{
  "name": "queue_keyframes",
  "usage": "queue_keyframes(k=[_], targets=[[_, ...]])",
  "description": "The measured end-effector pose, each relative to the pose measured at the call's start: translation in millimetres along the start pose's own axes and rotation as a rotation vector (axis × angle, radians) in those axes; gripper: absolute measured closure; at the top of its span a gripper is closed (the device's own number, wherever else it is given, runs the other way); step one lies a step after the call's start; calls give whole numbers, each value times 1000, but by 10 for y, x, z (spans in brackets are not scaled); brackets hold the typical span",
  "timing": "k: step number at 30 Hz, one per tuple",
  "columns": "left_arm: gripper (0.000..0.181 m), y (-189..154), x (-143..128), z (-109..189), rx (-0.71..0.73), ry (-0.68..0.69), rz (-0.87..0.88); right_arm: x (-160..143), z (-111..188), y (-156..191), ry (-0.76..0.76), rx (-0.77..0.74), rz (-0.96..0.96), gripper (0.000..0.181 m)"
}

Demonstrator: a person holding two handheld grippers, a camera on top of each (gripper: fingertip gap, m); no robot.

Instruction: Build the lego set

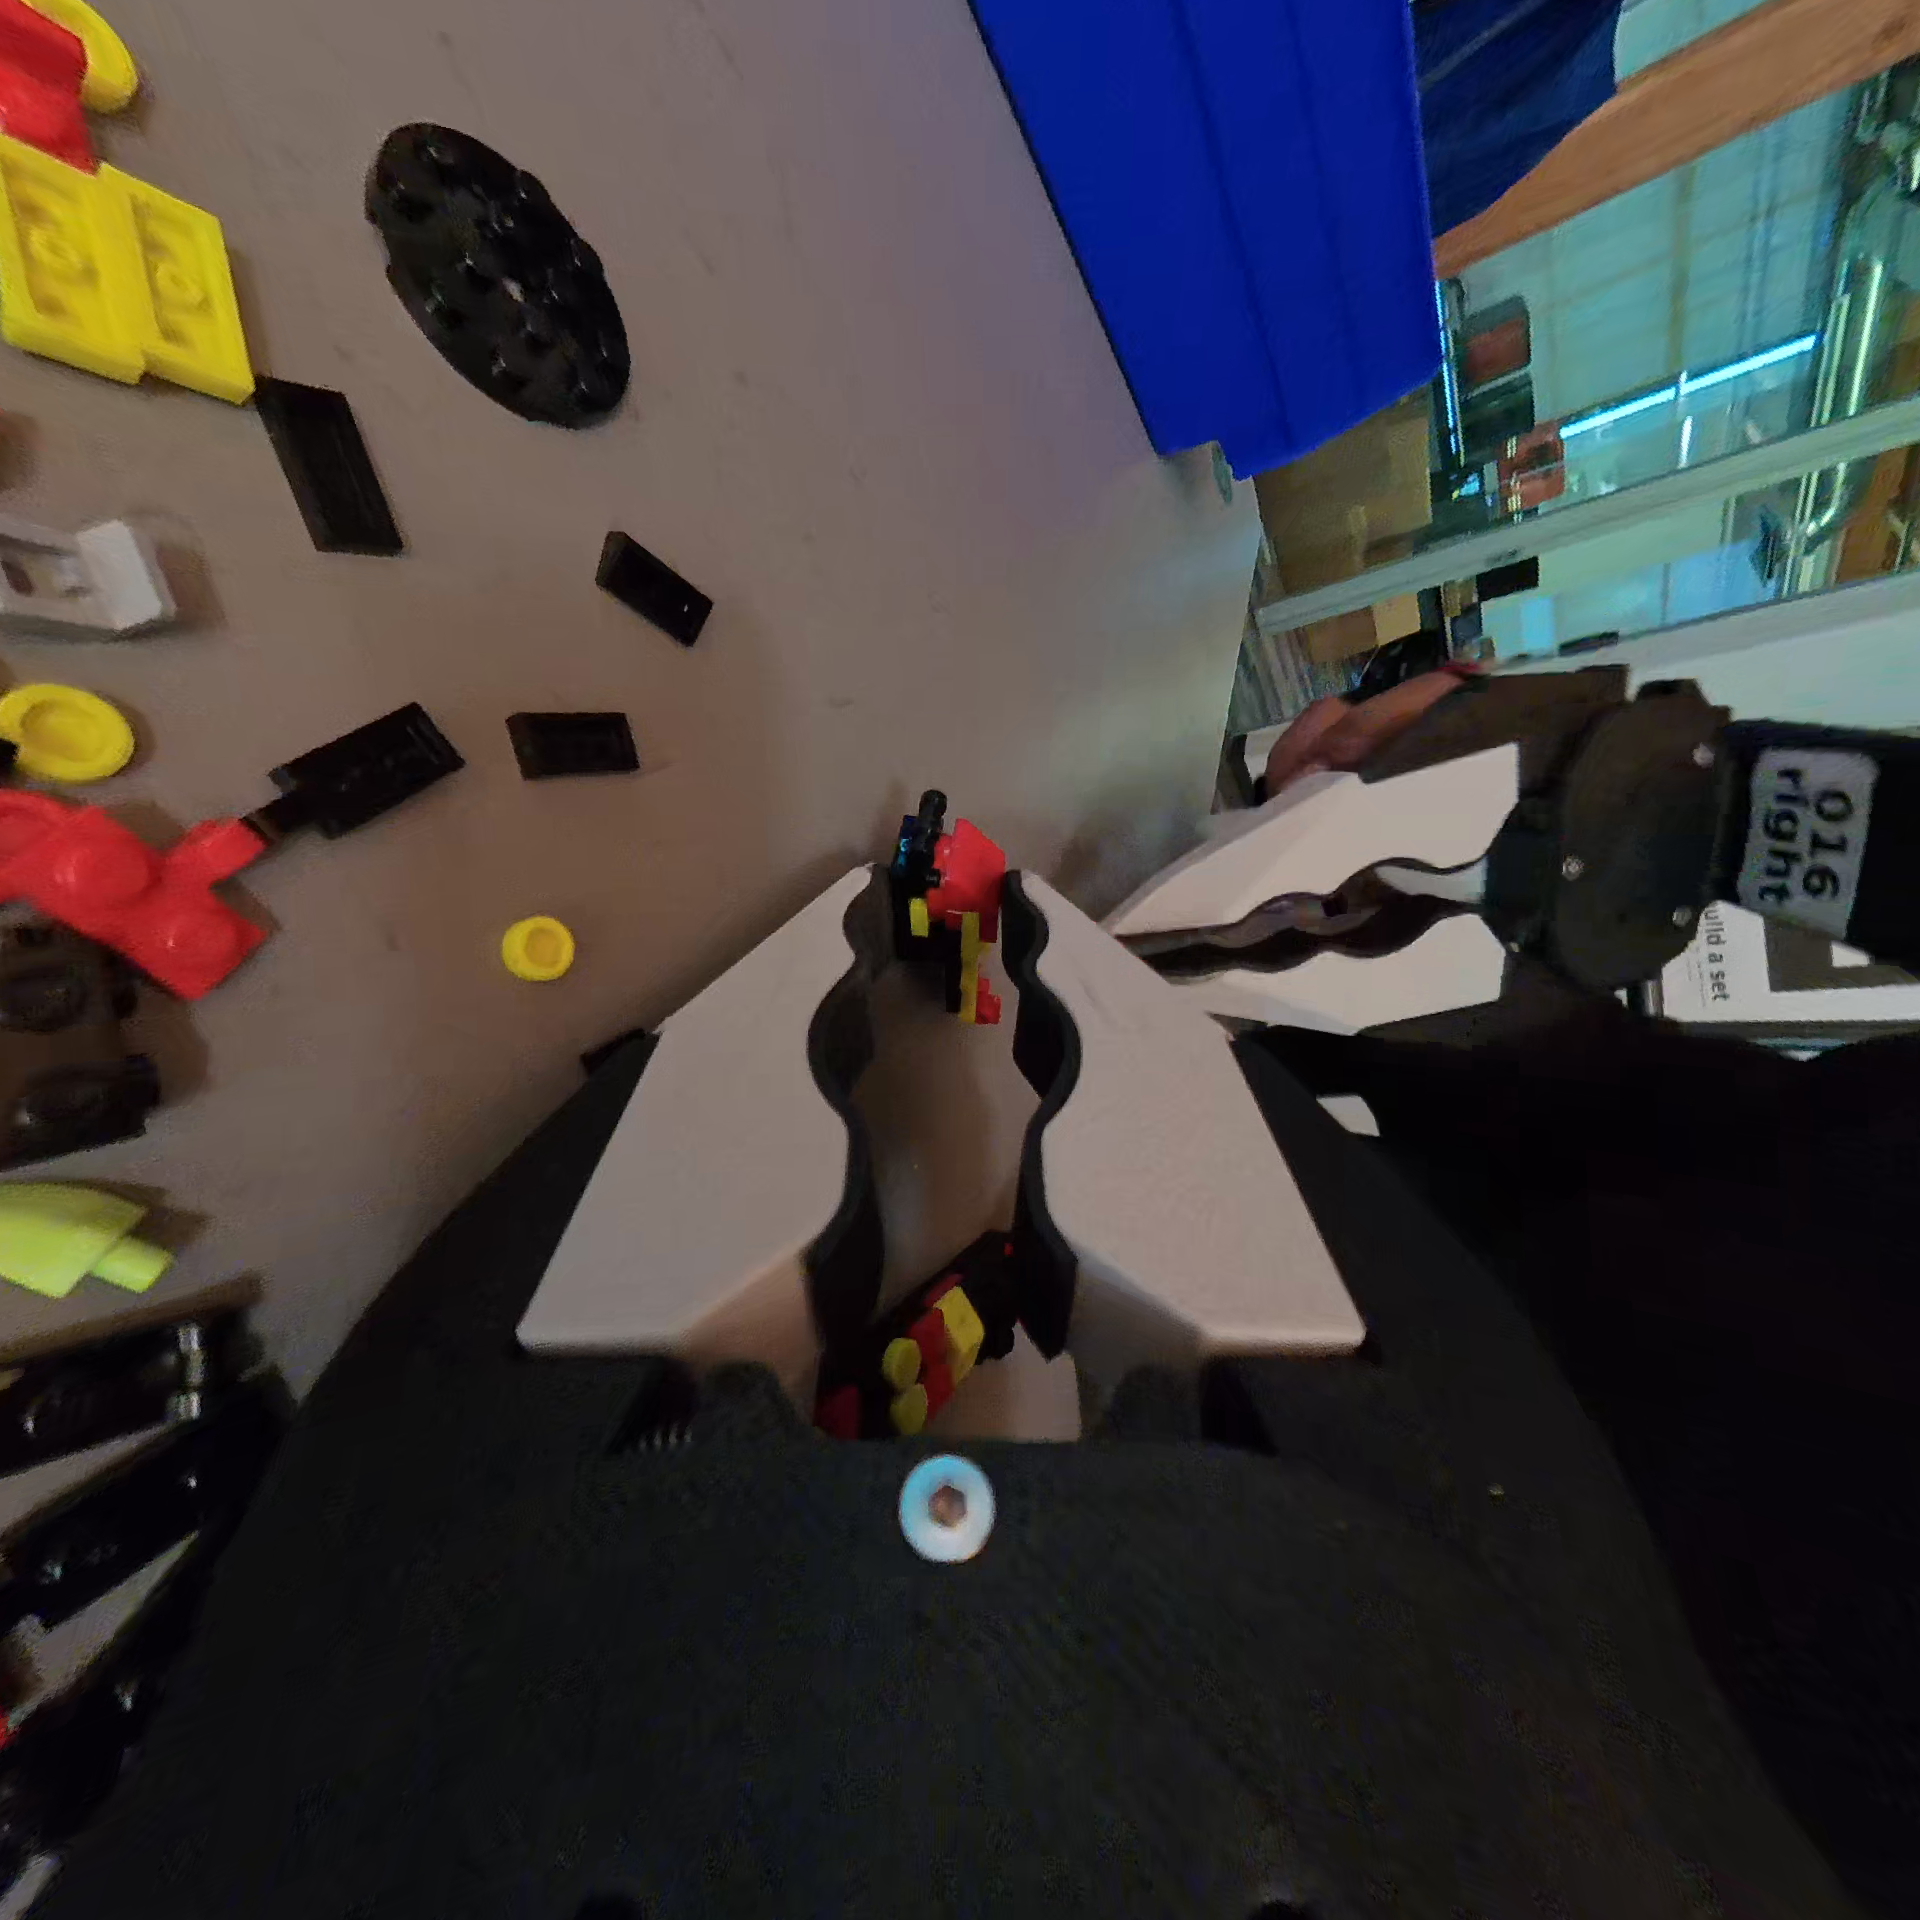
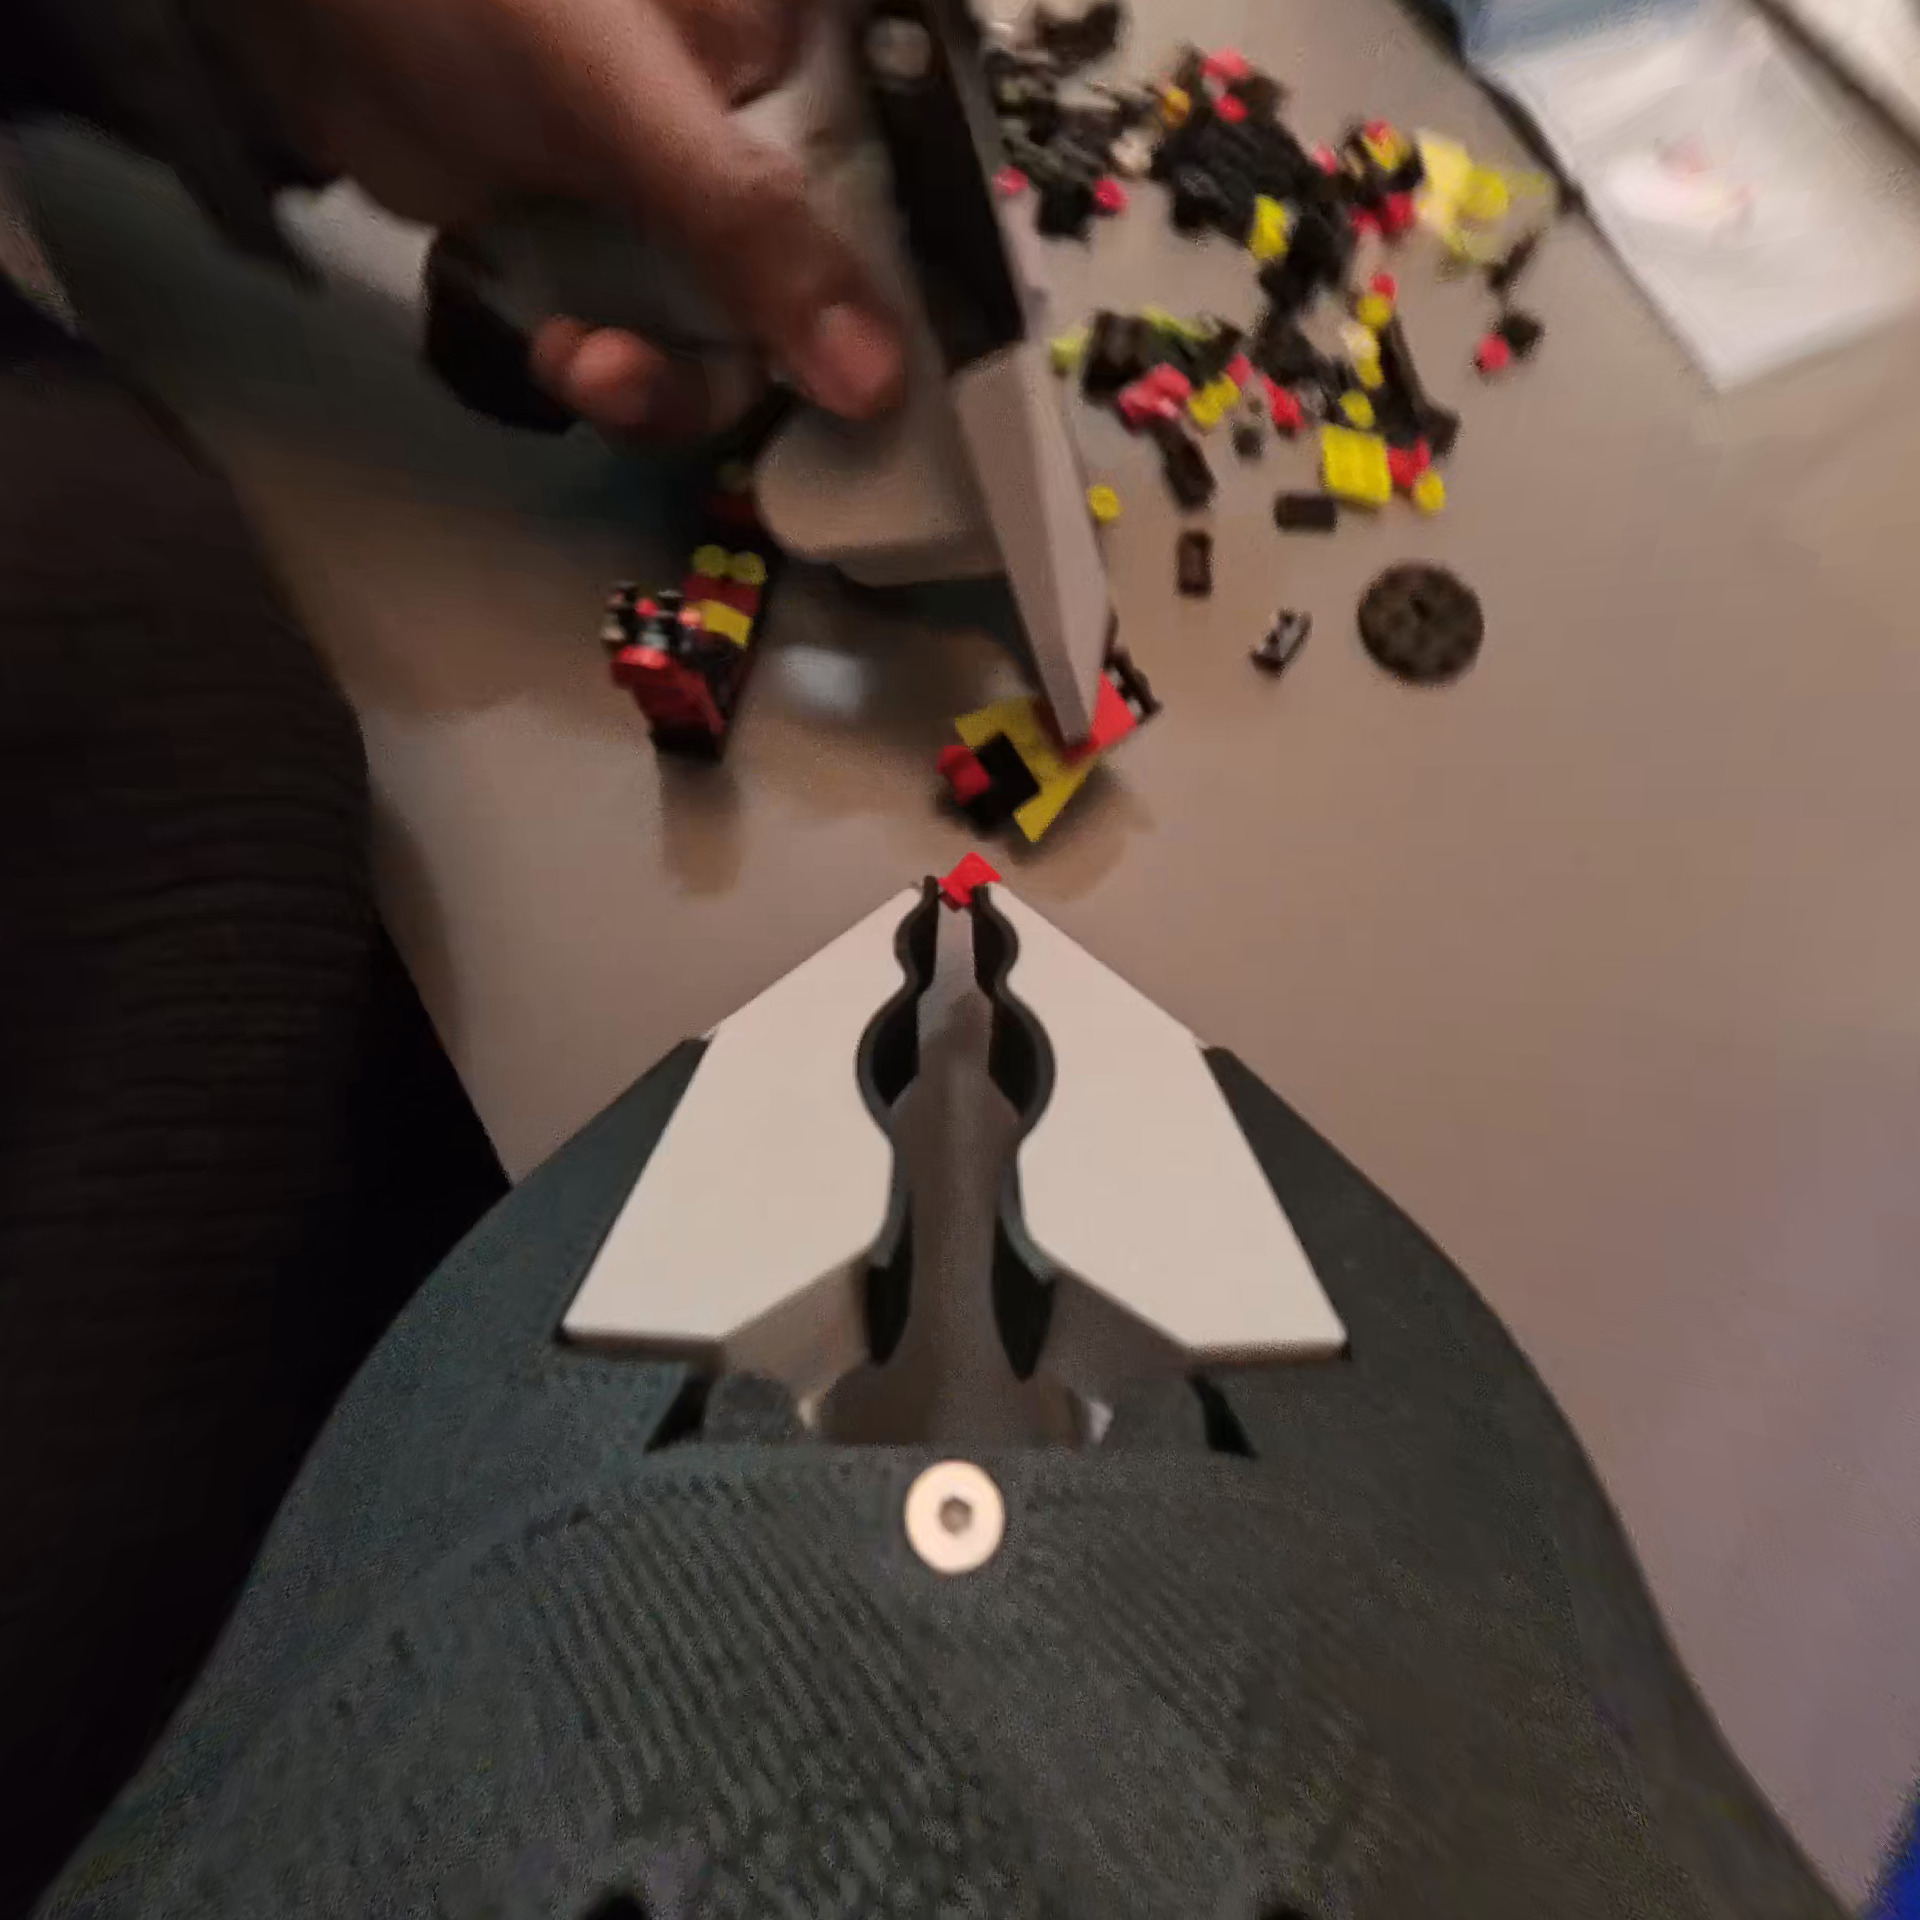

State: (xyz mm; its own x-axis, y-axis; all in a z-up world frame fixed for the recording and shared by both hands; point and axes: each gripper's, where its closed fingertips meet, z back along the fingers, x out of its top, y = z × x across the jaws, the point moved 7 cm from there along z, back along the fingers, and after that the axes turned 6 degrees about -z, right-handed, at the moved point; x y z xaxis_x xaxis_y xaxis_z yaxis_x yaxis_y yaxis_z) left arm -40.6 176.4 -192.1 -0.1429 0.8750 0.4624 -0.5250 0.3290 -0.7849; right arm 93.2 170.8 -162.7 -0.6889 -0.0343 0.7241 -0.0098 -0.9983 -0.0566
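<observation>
your left gripper (image 1: 951,883) is clamped on the small red/yellow/black lego sub-assembly (image 2: 1039,753) at table level; right gripper (image 2: 961,891) pinches a tiny red brick (image 2: 968,878) at the tips. target's just ahead of the right tips, so approach fwd w/ right

Left wrist view: we look along the left tool (image 1: 948,894), rolled sideways, close over the table (image 1: 831,416).
Right wrist view: we look along the right tool (image 2: 956,899), higher, facing the left tool.
Shared: the round black plate (image 1: 497,275) (image 2: 1419,623) and loose pieces.
</observation>
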Motion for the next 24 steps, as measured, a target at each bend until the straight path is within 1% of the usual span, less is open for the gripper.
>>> queue_keyframes(k=[3,6,9,12,14,16,21,24], targets=[[161,-3,1,-8,-13,36,-15,46,-76,-1,27,-56,246,176],[161,1,6,-9,-23,59,-22,25,-149,10,41,2,340,176],[161,3,14,-11,-28,79,-40,10,-156,-17,42,2,442,176],[160,1,22,-24,-37,113,-57,-2,-158,-11,7,32,646,176],[160,2,38,-29,-38,136,-69,-26,-172,-19,14,13,777,176],[160,1,48,-31,-42,158,-76,-53,-191,-19,43,18,828,176],[160,4,89,-46,-56,220,-93,-50,-190,-52,55,47,991,176],[161,-7,124,-71,-55,252,-110,-43,-198,-67,64,99,1061,176]])
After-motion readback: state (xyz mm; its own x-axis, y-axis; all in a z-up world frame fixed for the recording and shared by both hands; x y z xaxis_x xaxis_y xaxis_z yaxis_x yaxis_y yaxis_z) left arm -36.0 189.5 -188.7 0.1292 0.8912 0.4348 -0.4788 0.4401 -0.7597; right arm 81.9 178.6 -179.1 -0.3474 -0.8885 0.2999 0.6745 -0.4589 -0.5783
